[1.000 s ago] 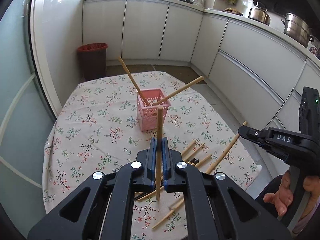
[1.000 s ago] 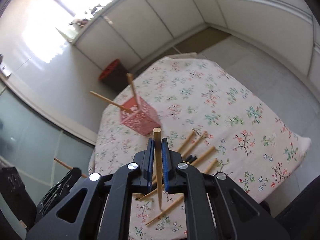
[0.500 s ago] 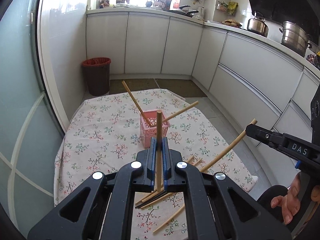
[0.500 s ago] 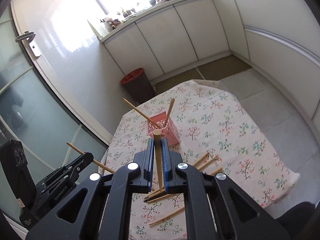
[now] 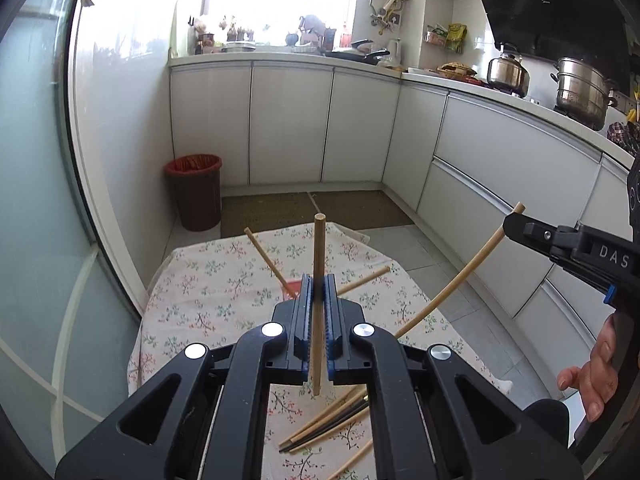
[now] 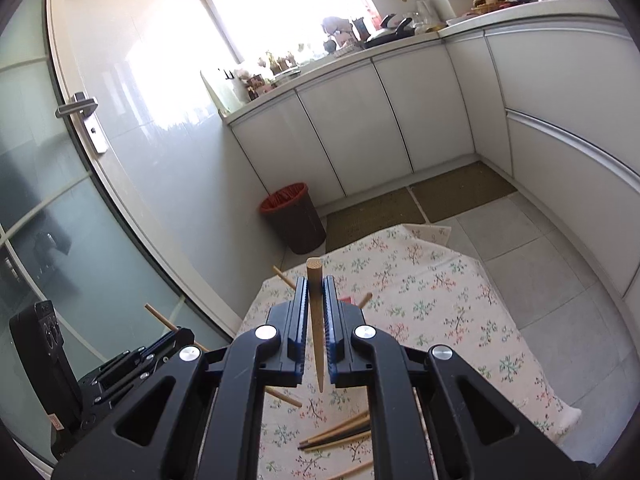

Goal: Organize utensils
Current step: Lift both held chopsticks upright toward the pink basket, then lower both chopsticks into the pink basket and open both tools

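A chopstick [image 5: 319, 280] is clamped upright in the closed left gripper [image 5: 316, 320]; another stick [image 6: 315, 320] is pinched in the closed right gripper [image 6: 316, 320]. Both are held above the table [image 5: 192, 292], angled downward.

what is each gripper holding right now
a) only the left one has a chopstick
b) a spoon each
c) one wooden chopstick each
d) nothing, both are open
c: the left gripper has its jaws shut on a wooden chopstick, and the right gripper is shut on another chopstick, with more chopsticks lying loose on the floral tablecloth.
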### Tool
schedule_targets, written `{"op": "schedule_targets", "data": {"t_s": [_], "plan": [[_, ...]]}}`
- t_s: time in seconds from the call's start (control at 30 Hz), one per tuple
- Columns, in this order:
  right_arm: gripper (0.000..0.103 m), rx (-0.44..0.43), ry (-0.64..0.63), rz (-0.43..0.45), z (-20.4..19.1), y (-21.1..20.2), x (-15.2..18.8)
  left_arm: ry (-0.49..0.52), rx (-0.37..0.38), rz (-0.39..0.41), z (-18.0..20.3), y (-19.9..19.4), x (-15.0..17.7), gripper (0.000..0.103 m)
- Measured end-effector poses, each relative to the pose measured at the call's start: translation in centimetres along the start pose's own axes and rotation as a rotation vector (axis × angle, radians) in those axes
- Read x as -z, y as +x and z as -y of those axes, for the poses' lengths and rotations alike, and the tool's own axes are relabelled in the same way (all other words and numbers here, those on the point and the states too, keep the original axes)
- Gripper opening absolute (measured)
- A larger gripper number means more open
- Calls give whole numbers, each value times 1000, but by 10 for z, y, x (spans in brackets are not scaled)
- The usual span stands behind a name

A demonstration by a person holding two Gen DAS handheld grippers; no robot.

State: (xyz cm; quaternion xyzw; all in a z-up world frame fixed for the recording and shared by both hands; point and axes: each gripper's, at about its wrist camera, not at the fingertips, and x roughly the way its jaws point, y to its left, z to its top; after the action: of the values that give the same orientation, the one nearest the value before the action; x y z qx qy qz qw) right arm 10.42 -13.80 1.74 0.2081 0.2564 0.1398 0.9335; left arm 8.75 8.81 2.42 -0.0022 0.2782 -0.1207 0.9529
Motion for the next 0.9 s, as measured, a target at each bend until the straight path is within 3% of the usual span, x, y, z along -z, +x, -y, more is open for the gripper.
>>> {"op": "schedule_targets", "data": {"t_s": [0.43, 0.67, 0.9], "plan": [[8, 2, 0, 80, -4, 34, -49, -35, -26, 64, -6, 32, -48, 5], [8, 40, -64, 115, -8, 73, -64, -68, -36, 52, -18, 74, -63, 5], [8, 52, -69, 76, 0, 129, -60, -96, -31, 12, -30, 117, -57, 5]]}}
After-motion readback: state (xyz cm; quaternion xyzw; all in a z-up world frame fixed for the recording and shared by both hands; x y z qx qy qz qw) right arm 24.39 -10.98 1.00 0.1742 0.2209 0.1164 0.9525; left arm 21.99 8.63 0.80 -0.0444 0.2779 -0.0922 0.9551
